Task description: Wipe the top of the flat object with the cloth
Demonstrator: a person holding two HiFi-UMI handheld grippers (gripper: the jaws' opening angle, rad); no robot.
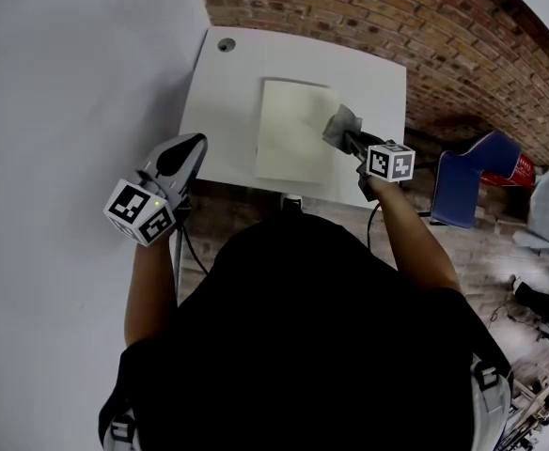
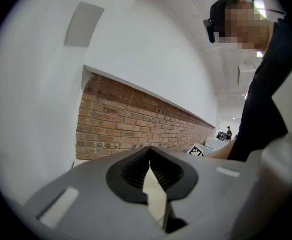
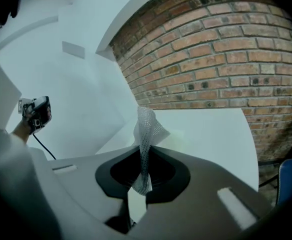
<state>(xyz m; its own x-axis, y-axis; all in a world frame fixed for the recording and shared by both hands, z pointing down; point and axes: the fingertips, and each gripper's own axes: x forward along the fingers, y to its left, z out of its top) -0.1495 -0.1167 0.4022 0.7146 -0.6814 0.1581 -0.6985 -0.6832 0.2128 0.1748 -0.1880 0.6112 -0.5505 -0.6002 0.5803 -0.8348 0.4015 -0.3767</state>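
— Tongs first: what are the left tongs [image 1: 192, 144] doing?

— They are hovering at the lower left of the head view, just off the near left corner of the bench [image 1: 227, 92]. Their jaws are pressing together and gripping nothing.

— And the right tongs [image 1: 348, 137]?

— They are reaching over the near right part of the bench, a little right of centre in the frame. Their jaws are clamping the cloth [image 1: 341, 120], a grey mesh piece that is poking out past the tips.

— Where is the cloth sitting?

— It is showing over the right edge of the flat object [image 1: 293, 134]; whether it is touching the surface I cannot tell. The flat object, pale and rectangular, is lying in the middle of the white bench.

— And beyond that?

— A brick wall [image 1: 397, 17] is running behind the bench along the top of the frame, and a blue chair [image 1: 472, 181] is standing at the right.
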